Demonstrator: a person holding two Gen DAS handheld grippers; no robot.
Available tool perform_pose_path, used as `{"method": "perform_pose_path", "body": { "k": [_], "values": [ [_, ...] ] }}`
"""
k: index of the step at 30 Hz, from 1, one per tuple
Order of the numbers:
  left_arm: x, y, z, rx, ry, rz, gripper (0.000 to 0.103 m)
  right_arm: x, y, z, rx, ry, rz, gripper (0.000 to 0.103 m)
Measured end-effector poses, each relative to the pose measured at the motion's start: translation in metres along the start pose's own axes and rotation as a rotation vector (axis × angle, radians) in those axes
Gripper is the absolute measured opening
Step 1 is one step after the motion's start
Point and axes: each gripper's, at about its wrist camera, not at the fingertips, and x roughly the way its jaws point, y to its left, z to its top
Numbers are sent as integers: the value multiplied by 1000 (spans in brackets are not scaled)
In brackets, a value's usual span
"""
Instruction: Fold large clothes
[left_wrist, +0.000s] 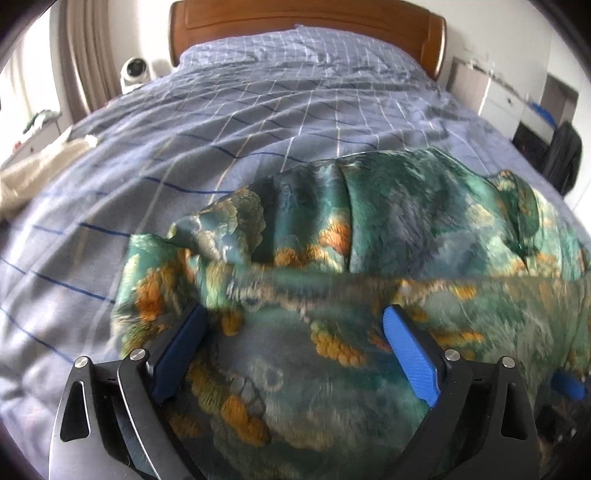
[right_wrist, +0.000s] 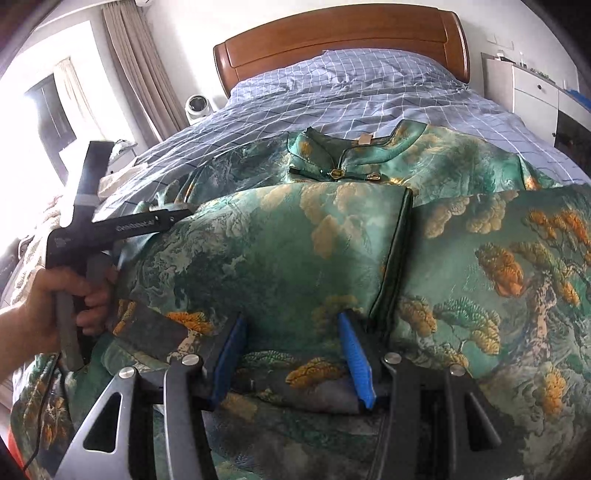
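Observation:
A green dress (right_wrist: 258, 240) printed with orange pines lies across the bed, its collar (right_wrist: 343, 155) toward the headboard. A flap of it is folded up over the body. My right gripper (right_wrist: 291, 319) sits at the near edge of that flap, its blue pads (right_wrist: 354, 358) half apart with a thick fold of the dress between them. My left gripper (left_wrist: 295, 312) hovers wide open low over the dress (left_wrist: 406, 221), touching nothing. From the right wrist view a hand (right_wrist: 55, 299) holds the left gripper (right_wrist: 110, 229) at the dress's left edge.
The bed's blue checked sheet (left_wrist: 258, 110) stretches to a wooden headboard (left_wrist: 306, 18). A white cloth (left_wrist: 33, 166) lies at the bed's left edge. A small white camera (right_wrist: 197, 105) stands left of the headboard, and a white cabinet (right_wrist: 535, 92) stands to the right.

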Motion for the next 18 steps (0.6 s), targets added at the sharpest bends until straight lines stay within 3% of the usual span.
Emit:
{"method": "perform_pose_path", "body": {
  "k": [2, 5, 8, 9, 12, 15, 18],
  "values": [
    [-23, 1, -4, 12, -1, -9, 97, -1, 2, 2, -5, 1, -4, 54],
    [-70, 3, -23, 36, -13, -90, 97, -14, 7, 5, -15, -5, -20, 54],
    [-122, 3, -55, 104, -32, -134, 99, -48, 18, 3, -19, -11, -116, 56],
    [-138, 2, -68, 136, -36, -138, 99, -67, 20, -1, -23, -27, -98, 56],
    [-174, 0, -101, 195, -40, -147, 99, -115, 20, -24, -49, -42, -70, 63],
    [-198, 1, -138, 169, -32, -163, 100, -157, 15, -61, -91, -16, -152, 65],
    [-197, 1, -166, 118, -25, -166, 101, -184, 10, -96, -100, 14, -225, 65]
  ]
}}
